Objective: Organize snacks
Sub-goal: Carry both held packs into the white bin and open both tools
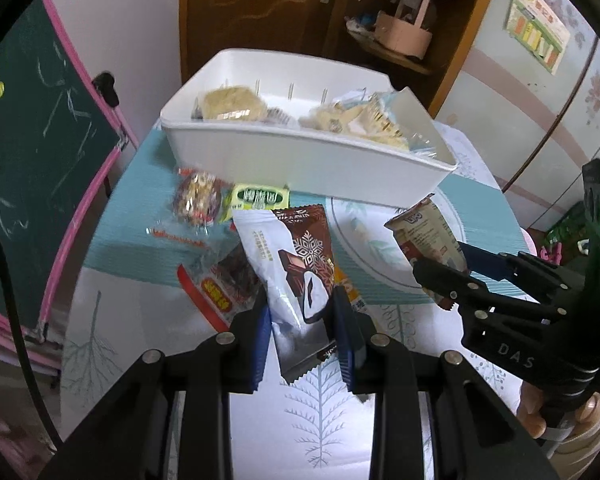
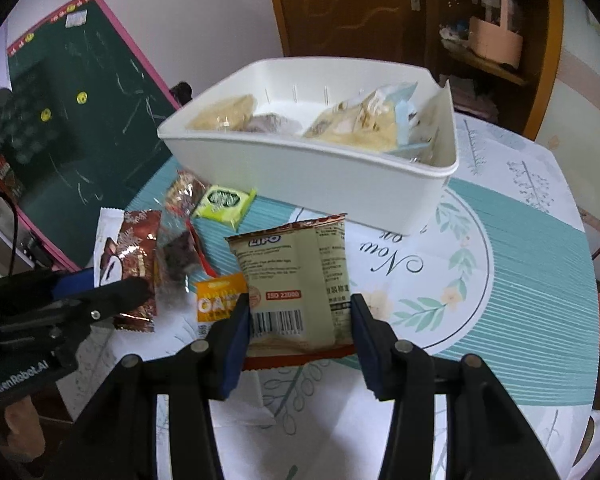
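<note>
left tongs (image 1: pixel 302 314) clamped on the lower part of a brown and white chocolate packet (image 1: pixel 296 268), which hangs above the worktop (image 1: pixel 480 216), on the near side of the white bin (image 1: pixel 300 168). right tongs (image 2: pixel 298 320) clamped on a beige biscuit packet (image 2: pixel 296 280), also on the near side of the bin and lifted clear of the cloth. bin sits at the far end of the worktop and already holds several pale wrapped snacks.

still loose on the worktop, just in front of the bin: green packet (image 2: pixel 224 202), clear-wrapped red snack (image 1: pixel 196 200), red packet (image 1: pixel 224 280), orange oat packet (image 2: pixel 216 300).

risks, as judged from here:
- both grips sit low on slippery film; a quick swing toward the bin could let a packet slide out.
- the two tongs are near each other; moving to the bin together could knock them or the packets.
- the bin is fairly full on its right; a packet dropped on that heap might spill over the rim.

hard to read:
- the bin's floor and any dividers are covered by the contents.
- the oat packet is half hidden behind the right tongs; the red packet lies partly under the chocolate packet.
- print on most wrappers is blurred.
</note>
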A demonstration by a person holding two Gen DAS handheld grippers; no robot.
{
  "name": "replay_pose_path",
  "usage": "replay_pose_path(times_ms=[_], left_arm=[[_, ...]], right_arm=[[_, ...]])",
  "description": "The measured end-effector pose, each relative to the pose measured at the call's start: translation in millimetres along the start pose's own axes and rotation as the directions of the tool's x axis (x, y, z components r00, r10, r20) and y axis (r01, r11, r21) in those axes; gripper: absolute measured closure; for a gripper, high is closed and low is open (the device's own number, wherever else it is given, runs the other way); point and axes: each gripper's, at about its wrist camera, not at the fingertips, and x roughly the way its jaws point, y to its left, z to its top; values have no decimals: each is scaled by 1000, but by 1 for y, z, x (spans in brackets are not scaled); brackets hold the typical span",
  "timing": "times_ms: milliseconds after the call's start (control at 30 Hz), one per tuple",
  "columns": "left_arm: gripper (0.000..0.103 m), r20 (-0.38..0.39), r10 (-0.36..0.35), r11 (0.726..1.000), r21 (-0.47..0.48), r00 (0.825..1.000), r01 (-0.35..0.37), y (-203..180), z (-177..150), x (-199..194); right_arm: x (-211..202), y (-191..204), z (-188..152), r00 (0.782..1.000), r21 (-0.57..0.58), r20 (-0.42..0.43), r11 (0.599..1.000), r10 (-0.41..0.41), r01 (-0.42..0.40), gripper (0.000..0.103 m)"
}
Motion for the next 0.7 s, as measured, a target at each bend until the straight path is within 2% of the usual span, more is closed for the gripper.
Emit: replay_pose_path(times_ms=[233, 400, 700], left_arm=[[76, 91, -28, 998, 61, 995, 23, -7, 29, -37], [76, 161, -39, 996, 90, 986, 25, -8, 66, -67], [76, 262, -18, 989, 149, 965, -22, -15, 139, -100]], right_arm=[[-35, 6, 19, 996, 44, 92, 999, -5, 1, 55], [-65, 7, 42, 982, 93, 188, 996, -12, -6, 55], [-95, 11, 95, 955, 122, 295, 993, -38, 2, 55]])
